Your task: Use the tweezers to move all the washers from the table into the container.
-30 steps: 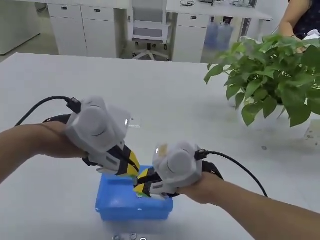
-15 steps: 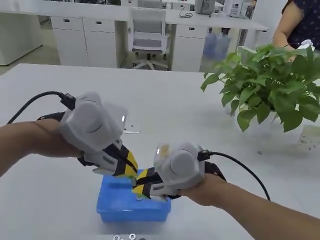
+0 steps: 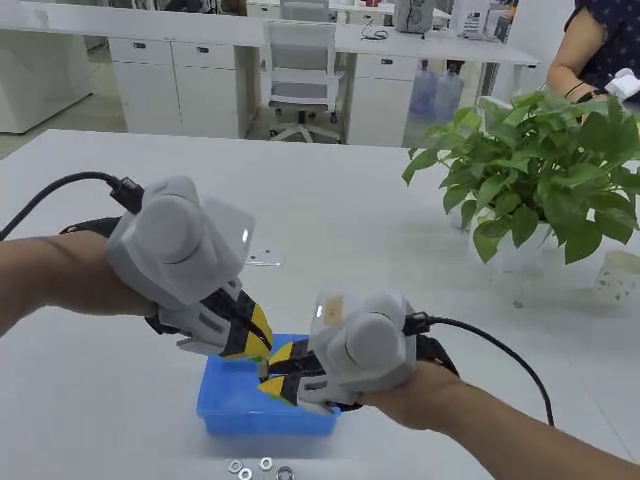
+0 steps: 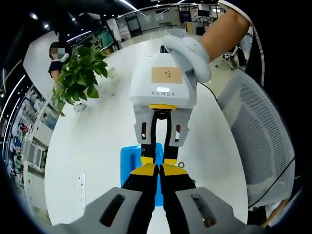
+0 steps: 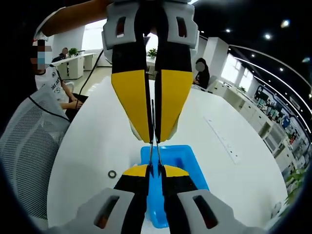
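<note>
My left gripper [image 3: 262,345] and right gripper [image 3: 272,382] meet tip to tip above the blue container [image 3: 235,400] near the table's front edge. In the right gripper view, thin metal tweezers [image 5: 152,122] run from my right gripper [image 5: 149,170] up between the yellow jaws of the left gripper [image 5: 152,139]. Both grippers look shut on the tweezers. The container [image 5: 178,161] lies below them, with one washer [image 5: 112,174] on the table to its left. Three washers [image 3: 264,464] lie just in front of the container. In the left gripper view, the left gripper [image 4: 159,170] faces the right gripper [image 4: 159,158] over the container [image 4: 127,163].
A potted plant [image 3: 530,170] stands on the table at the right, with a small cup [image 3: 615,275] beside it. A person [image 3: 590,40] stands behind the plant. An office chair [image 3: 298,60] and white cabinets are beyond the table's far edge.
The head camera has shifted, so the washers show more fully at the bottom. Both grippers stay tip to tip over the container and have hardly moved.
</note>
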Motion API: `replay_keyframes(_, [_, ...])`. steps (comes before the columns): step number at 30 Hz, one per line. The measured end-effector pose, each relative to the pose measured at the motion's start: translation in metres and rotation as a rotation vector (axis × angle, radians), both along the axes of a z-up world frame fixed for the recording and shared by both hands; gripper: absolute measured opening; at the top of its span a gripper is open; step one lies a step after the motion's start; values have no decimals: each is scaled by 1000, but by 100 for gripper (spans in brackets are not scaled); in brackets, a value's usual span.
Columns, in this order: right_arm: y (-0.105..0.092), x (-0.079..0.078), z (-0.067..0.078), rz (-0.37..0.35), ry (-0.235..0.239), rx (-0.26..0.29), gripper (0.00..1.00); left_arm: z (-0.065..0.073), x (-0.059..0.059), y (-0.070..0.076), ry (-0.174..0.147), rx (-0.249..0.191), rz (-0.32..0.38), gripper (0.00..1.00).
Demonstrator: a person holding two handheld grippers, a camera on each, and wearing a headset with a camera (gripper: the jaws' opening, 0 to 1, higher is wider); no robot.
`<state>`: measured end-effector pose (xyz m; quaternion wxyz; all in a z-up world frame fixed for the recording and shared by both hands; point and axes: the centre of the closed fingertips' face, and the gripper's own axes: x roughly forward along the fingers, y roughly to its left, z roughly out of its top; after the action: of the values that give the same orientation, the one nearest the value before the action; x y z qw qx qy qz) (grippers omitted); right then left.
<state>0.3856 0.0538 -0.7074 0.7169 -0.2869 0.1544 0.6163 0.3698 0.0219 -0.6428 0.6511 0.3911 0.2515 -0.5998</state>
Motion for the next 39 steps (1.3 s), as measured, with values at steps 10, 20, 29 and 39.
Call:
replay_keyframes(10, [-4,-19,-14,-2,26,0,11,-14,-20,-5,30,9,-16,6])
replay_keyframes(20, [-10,-32,-30,-13,52,-13,11,-30,-31,-8,54,3,-30,6])
replay_keyframes(29, [-15,-42,-43,-21,74,-29,11,-42,-38,-11,84,2,-36,6])
replay_keyframes(39, [-21,-47,-53,-41,85,-39,11,-52,-42,-14,105,0,-54,6])
